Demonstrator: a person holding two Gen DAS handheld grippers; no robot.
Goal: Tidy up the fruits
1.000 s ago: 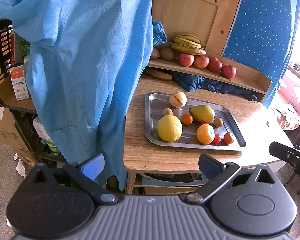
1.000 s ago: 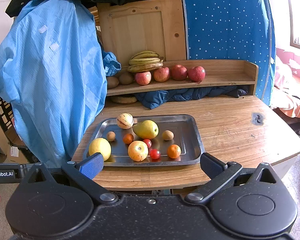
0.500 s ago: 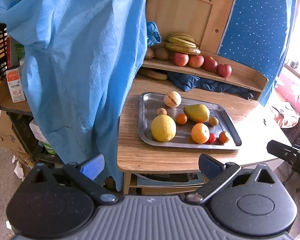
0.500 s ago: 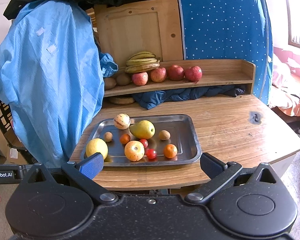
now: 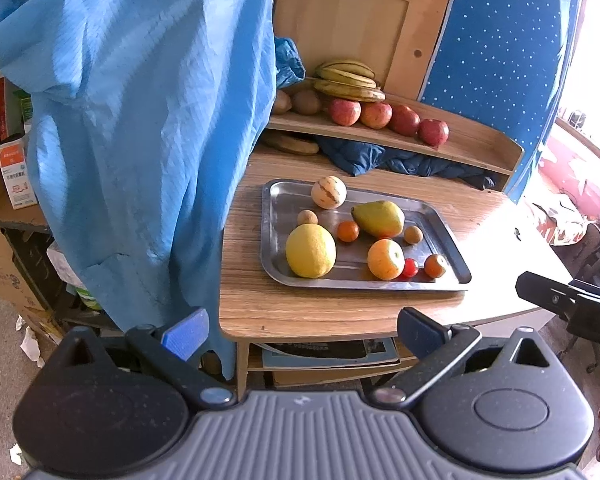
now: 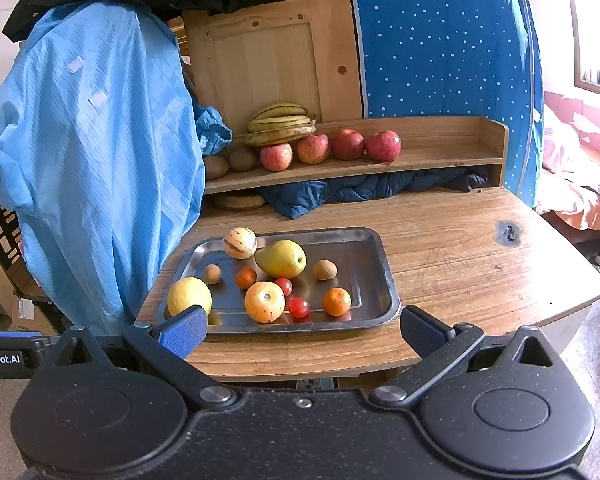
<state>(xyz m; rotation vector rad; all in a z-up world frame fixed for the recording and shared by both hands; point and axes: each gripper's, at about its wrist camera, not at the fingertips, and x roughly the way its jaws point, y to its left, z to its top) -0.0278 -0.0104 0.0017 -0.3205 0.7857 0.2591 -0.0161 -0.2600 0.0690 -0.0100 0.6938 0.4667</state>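
**Round fruit, slick tray**

Both grippers, left [image 5: 300, 330] and right [image 6: 300, 330], hover spread wide and empty before the table edge. On the steel tray [image 6: 384, 276], cherry tomatoes [image 6: 299, 307] could roll if nudged; beyond, shelf apples [image 6: 348, 144] might tumble.

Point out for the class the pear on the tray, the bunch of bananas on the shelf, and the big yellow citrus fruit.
pear [image 6: 281, 258], right wrist view, middle of its yellow-green body.
bunch of bananas [image 6: 281, 123], right wrist view, middle of the stacked bananas.
big yellow citrus fruit [image 5: 310, 251], left wrist view, centre of its rind.
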